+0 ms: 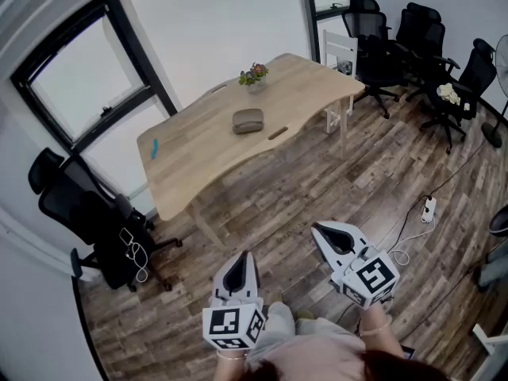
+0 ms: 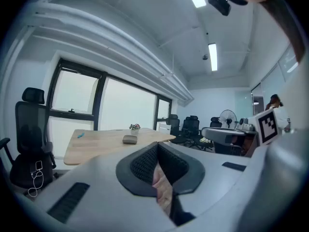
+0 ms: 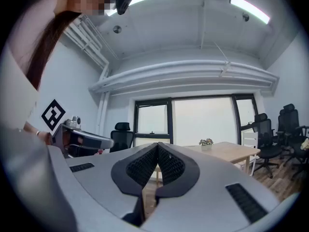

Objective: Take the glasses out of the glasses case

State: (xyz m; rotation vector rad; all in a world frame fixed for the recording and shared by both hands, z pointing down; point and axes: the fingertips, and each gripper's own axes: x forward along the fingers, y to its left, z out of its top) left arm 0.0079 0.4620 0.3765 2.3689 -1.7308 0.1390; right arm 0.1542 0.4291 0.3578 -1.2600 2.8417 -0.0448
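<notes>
Both the left gripper [image 1: 240, 275] and right gripper [image 1: 335, 237] are pressed together and empty, well apart from the glasses case [image 1: 248, 121] on the table [image 1: 198, 145].

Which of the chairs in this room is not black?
The white chair standing at the far end of the table. It has plain straight legs, while all the others are black office chairs.
</notes>
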